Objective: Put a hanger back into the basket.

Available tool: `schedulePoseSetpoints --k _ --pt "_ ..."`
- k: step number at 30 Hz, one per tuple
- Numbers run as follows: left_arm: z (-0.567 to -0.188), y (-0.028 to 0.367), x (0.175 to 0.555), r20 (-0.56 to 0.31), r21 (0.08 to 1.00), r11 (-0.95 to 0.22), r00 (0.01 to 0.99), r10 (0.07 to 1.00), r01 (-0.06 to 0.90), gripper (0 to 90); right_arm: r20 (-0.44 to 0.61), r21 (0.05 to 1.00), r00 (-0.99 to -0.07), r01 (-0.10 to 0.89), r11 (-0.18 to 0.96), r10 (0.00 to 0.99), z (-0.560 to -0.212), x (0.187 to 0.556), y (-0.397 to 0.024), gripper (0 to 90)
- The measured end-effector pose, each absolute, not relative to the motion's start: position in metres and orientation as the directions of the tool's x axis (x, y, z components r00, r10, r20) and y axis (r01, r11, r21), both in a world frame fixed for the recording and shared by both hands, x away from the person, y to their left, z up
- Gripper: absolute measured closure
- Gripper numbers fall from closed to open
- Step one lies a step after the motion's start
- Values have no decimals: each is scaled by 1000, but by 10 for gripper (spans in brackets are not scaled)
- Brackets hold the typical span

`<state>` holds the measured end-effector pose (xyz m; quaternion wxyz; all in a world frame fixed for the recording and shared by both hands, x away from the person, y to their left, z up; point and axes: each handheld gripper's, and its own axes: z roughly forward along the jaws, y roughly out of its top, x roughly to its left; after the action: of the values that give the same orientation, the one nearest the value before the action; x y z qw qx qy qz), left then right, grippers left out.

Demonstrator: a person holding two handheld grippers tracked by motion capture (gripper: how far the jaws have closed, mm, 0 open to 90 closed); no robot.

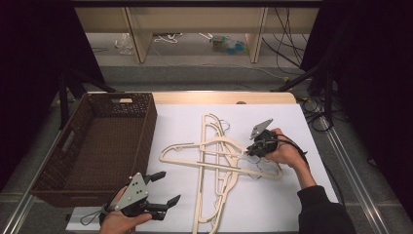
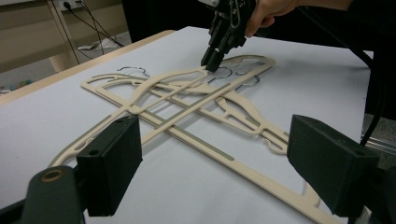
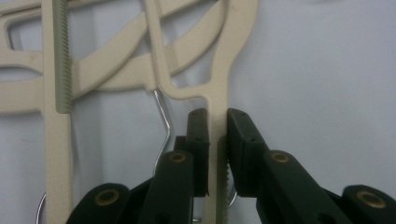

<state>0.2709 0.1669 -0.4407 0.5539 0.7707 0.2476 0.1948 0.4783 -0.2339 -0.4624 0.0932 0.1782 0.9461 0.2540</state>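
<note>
Cream plastic hangers (image 1: 214, 161) with metal hooks lie crossed on the white table top (image 1: 277, 195). My right gripper (image 1: 247, 152) points down at the pile's right side and is shut on the thin bar of one cream hanger (image 3: 218, 93), with the pads pressing both sides of it. That same gripper (image 2: 208, 63) also appears in the left gripper view, its tip down on the hanger (image 2: 187, 100) pile. My left gripper (image 1: 169, 187) hovers at the table's front left with its jaws wide apart. Nothing lies between its black pads (image 2: 112, 158), and it stays short of the hangers.
A dark brown wicker basket (image 1: 146, 127) stands on the left, beside the hangers. A wire hook (image 3: 163, 121) lies just left of the gripped bar. Beyond the table's far edge are a wooden shelf (image 1: 195, 24) and loose cables on the floor.
</note>
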Motion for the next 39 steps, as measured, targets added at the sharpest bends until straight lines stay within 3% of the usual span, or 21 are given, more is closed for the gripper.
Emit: schedulePoseSetpoints --k 12,20,25,35,39 --pt "-439 155 284 17 951 -254 787 617 179 183 -246 472 -913 181 863 326 -421 448 -225 803" --pt "-435 123 309 28 929 -303 773 634 214 192 -316 461 -910 101 881 270 -401 411 -218 803" --pt "-435 98 332 -22 890 -333 759 651 312 228 -303 456 -921 84 886 244 -397 391 -218 804" --pt "-451 61 369 -31 842 -431 827 562 325 273 -302 457 -925 72 887 231 -396 367 -224 803" --pt "-456 55 383 -84 829 -417 819 567 373 321 -304 460 -926 63 886 224 -395 361 -223 803"
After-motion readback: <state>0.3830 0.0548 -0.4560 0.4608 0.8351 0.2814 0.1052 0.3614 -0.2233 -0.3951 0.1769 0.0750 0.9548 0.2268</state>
